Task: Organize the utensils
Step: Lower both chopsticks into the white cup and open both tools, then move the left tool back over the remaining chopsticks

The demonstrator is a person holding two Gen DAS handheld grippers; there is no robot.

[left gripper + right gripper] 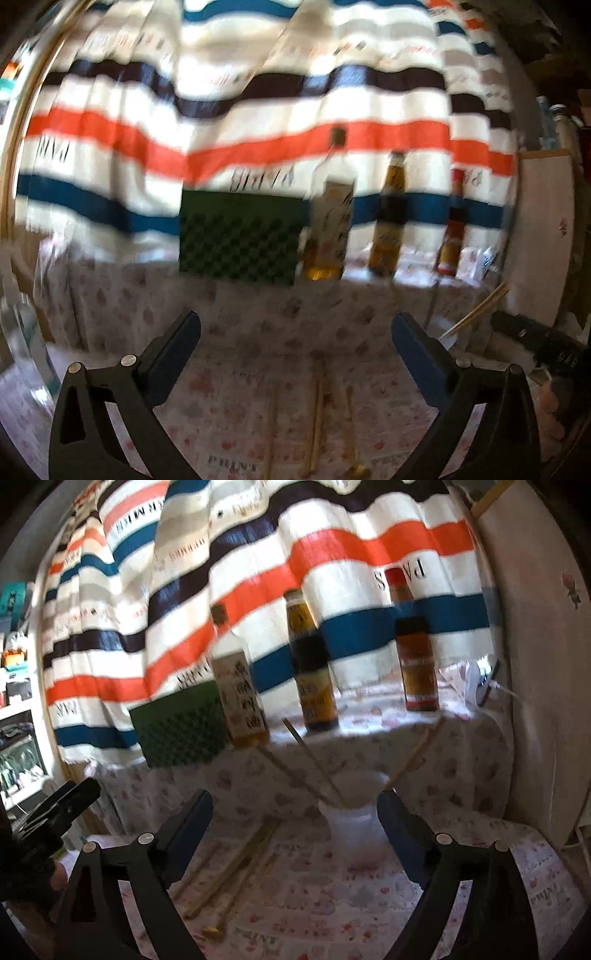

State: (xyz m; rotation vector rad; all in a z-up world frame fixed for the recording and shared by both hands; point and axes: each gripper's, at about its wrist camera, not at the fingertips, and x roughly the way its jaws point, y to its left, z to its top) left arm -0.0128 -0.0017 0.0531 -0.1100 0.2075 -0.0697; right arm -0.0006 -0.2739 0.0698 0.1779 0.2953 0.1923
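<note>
Several loose wooden chopsticks (317,417) lie on the flower-print tablecloth, below and between the fingers of my left gripper (295,325). That gripper is open and holds nothing. In the right wrist view the same loose chopsticks (236,867) lie left of a white cup (352,827). A few chopsticks (314,764) stand slanted in the cup. My right gripper (295,801) is open and empty, and the cup stands just ahead of its right finger. Both views are blurred.
Three sauce bottles (314,672) and a green patterned box (181,727) stand at the back of the table, before a striped curtain (258,110). A white panel (535,664) closes off the right side. The black body of the left tool (62,805) shows at the left edge.
</note>
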